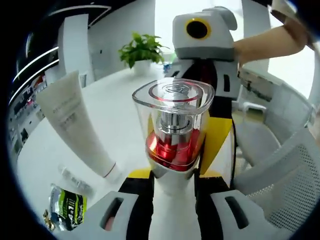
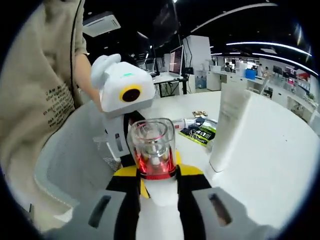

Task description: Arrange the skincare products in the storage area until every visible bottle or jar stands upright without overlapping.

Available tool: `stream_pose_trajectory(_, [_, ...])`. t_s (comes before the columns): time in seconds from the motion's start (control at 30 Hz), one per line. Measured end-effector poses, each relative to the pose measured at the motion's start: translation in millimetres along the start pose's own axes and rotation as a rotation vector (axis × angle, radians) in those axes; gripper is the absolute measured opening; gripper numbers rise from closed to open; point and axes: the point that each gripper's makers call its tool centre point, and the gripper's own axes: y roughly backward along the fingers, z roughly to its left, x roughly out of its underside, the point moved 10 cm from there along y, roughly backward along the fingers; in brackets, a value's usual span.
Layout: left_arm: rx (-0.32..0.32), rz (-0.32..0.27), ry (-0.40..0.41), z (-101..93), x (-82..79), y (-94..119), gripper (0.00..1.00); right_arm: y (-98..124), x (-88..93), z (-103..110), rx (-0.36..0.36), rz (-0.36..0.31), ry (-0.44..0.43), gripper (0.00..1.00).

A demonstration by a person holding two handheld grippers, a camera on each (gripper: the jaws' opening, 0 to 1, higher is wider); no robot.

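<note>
Both grippers meet on one red pump bottle (image 1: 173,135) with a clear square cap, upright between them above the white table (image 1: 115,120). In the left gripper view the left gripper (image 1: 172,197) has its jaws drawn in narrow around the bottle's base; the right gripper (image 1: 210,65) faces it from behind the bottle, a person's hand (image 1: 270,42) on it. In the right gripper view the right gripper (image 2: 159,192) is also narrow against the bottle's lower part, so both seem to grip it, likely a handover or a steadying hold before setting it down upright; which one bears the weight cannot be told. A white cream tube (image 1: 75,125) stands cap-down on the table just beside, slightly tilted. Near it lie a green-black sachet (image 1: 70,205) and a small clear item (image 1: 75,180), flat, not yet stood up. A potted plant (image 1: 141,50) sits far back.
</note>
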Motion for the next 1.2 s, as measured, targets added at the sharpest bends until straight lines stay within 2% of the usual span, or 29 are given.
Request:
stream_pose_trajectory(0.17, [-0.004, -0.016, 0.044, 9.6, -2.2, -3, 0.29, 0, 0.4, -11, -0.004, -0.006, 0.001, 0.26])
stream_pose_trajectory(0.37, [-0.003, -0.028, 0.076, 14.3, -3.1, -3, 0.37, -1, 0.1, -26, -0.009, -0.013, 0.004, 0.26])
stream_pose_trajectory(0.53, [-0.013, -0.019, 0.093, 19.1, 0.4, -2, 0.39, -1, 0.9, -35, -0.01, -0.025, -0.008, 0.26])
stream_pose_trajectory(0.97, [-0.023, 0.036, 0.143, 15.1, 31.1, 12, 0.39, 8, 4.3, -78, 0.088, -0.058, -0.024, 0.26])
stream_pose_trajectory(1.2, [-0.054, 0.068, 0.181, 19.5, 49.8, 25, 0.39, 7, 2.7, -99, 0.089, -0.071, -0.022, 0.26])
